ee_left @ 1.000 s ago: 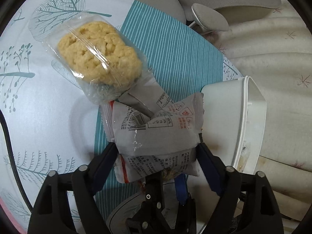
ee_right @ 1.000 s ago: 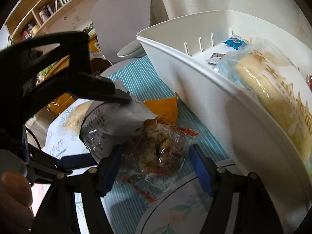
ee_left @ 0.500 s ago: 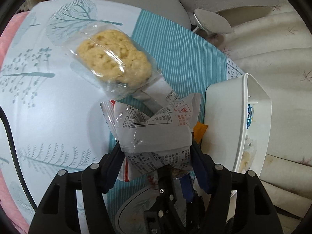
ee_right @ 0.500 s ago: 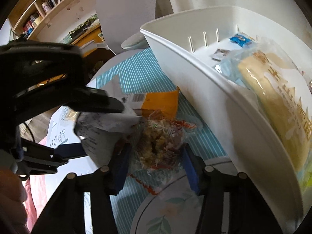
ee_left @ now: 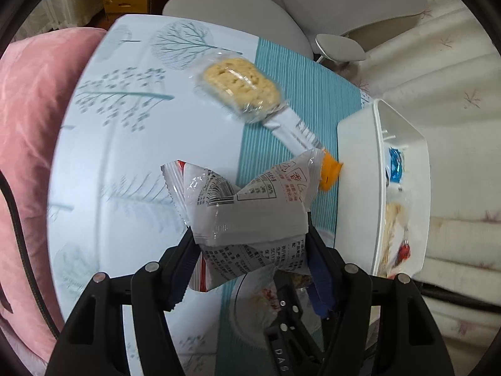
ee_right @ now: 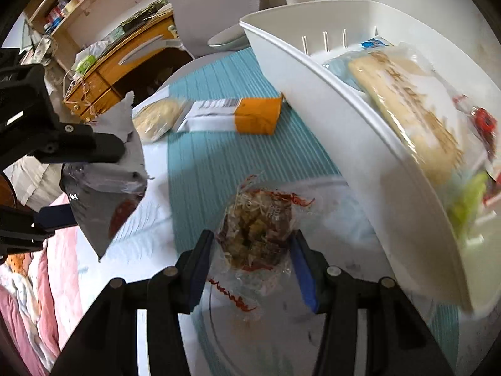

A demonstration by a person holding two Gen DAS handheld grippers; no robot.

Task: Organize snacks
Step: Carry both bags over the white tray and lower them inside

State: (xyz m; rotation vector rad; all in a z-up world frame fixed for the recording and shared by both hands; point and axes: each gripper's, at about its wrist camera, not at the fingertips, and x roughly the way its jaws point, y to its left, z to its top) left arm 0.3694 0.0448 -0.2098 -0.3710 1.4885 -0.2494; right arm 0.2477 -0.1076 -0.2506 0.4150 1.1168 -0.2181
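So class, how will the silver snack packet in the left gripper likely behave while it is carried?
The silver snack packet is probably floppy: its film creases and bulges between the left gripper pads. It looks light, its free corners standing up unsupported. The glossy film may be slippery.

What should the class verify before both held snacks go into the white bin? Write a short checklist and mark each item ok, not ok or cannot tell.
1. Left gripper clamps the grey packet between its pads: ok.
2. Right gripper clamps the clear-wrapped snack: ok.
3. Grey packet is lifted clear of the table: ok.
4. White bin has free room inside: cannot tell, it already holds several packs.
5. All loose snacks are in: not ok, the cookie pack and orange pack lie on the table.
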